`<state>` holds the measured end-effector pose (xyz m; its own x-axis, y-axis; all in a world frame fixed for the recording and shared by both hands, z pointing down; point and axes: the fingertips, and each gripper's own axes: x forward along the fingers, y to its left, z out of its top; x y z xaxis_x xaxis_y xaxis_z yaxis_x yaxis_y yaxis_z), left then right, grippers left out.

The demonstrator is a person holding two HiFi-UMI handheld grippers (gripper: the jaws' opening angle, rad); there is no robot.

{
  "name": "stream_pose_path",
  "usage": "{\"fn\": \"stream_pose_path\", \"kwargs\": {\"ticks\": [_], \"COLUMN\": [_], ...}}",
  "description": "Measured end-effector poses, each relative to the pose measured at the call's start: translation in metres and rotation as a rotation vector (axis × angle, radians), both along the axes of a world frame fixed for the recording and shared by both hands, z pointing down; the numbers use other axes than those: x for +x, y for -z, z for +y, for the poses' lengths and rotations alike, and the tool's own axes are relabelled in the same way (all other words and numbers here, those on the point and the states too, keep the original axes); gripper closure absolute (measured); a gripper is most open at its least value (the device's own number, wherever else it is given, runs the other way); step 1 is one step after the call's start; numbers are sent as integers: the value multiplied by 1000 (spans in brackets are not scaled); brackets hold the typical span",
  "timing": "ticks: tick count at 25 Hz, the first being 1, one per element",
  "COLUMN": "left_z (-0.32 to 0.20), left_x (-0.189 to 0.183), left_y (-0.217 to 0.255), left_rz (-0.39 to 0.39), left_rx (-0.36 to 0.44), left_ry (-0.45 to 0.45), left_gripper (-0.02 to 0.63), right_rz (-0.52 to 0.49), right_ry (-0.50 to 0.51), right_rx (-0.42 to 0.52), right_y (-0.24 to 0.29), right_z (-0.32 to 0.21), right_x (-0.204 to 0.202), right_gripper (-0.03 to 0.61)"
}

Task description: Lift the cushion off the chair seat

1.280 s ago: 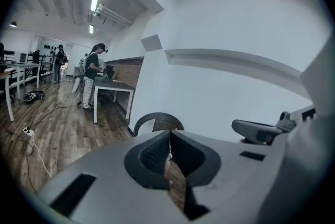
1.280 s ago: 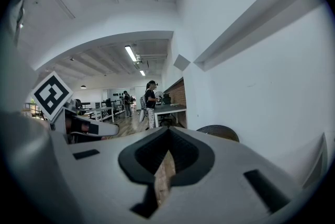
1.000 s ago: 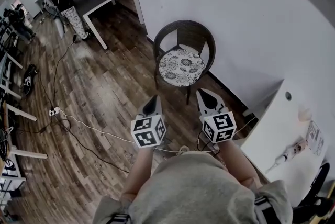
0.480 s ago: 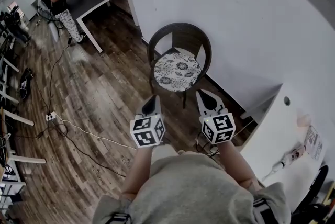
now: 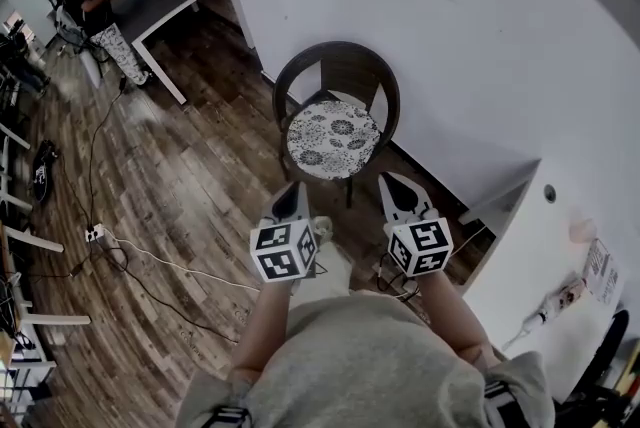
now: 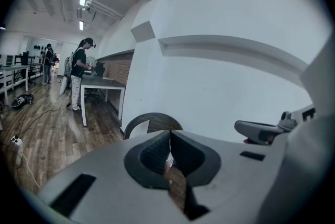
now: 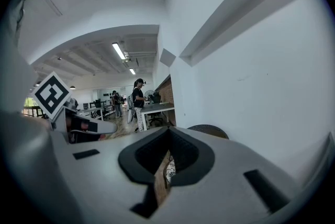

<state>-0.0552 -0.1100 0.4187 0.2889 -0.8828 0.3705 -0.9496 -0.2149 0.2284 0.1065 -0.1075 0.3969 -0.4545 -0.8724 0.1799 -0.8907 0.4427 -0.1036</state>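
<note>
The patterned cushion (image 5: 333, 137) lies flat on the seat of the dark wicker chair (image 5: 340, 66), which stands against the white wall (image 5: 480, 36). The left tool (image 5: 293, 191) and the right tool (image 5: 392, 184) hang near the seat's front edge without touching it. Each has its jaws pressed together, holding nothing.

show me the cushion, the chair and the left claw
cushion (image 5: 333, 138), head view, middle of its patterned top
chair (image 5: 343, 68), head view, its woven backrest
left claw (image 5: 296, 186), head view, its closed tips

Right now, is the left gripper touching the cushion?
Apart. The head view shows a strip of floor between the left gripper and the cushion.
</note>
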Motion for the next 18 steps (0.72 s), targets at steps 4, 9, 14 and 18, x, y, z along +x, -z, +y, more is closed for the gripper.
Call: {"fn": "stream_pose_path", "kwargs": {"ticks": [4,9,14,18], "left_z": [-31,-76,-123,-161], "left_x": [-3,-5,-16,-28], "left_y": [-10,-11,-12,-12], "left_rz": [3,10,13,11], "left_rx": [-8,-11,-15,-27], "left_ry": [-10,-15,-9,-7], "left_gripper": [606,606,606,606], "right_rz": [4,22,34,43], "right_ry": [-17,-18,-24,-37], "right_rx": [3,5,4,-6], "right_y": [-5,-3,-2,0], "right_z": [-30,-73,-117,-150], "right_x": [0,-3,-9,-15], "right_gripper": [577,577,577,577]}}
